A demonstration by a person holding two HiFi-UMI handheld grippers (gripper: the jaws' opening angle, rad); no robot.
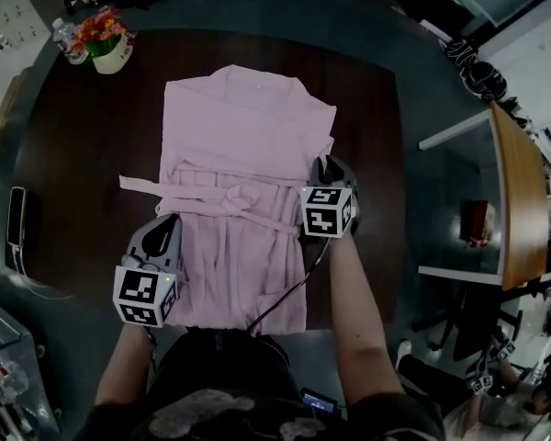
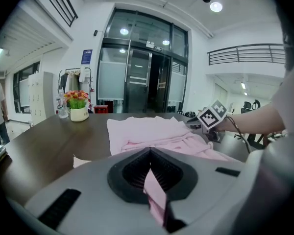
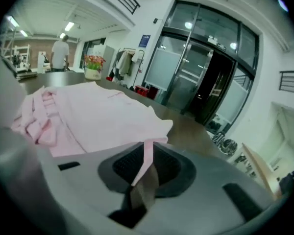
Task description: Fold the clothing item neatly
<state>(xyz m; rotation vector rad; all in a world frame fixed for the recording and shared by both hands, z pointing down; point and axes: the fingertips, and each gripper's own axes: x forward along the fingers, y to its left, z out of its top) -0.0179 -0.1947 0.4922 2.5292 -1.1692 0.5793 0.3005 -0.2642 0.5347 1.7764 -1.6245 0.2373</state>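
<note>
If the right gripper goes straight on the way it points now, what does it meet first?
Most likely the pink fabric garment spread on the dark table, directly ahead.

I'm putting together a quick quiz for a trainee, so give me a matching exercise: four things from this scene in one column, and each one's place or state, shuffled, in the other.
Things:
1. pink cloth robe
2. white pot of colourful flowers
3. flat black phone
4. left gripper

Places or states:
A. far left corner of the dark brown table
B. by the table's left edge
C. spread along the table's middle
D. shut on the robe's near left edge

Pairs: 1-C; 2-A; 3-B; 4-D
</note>
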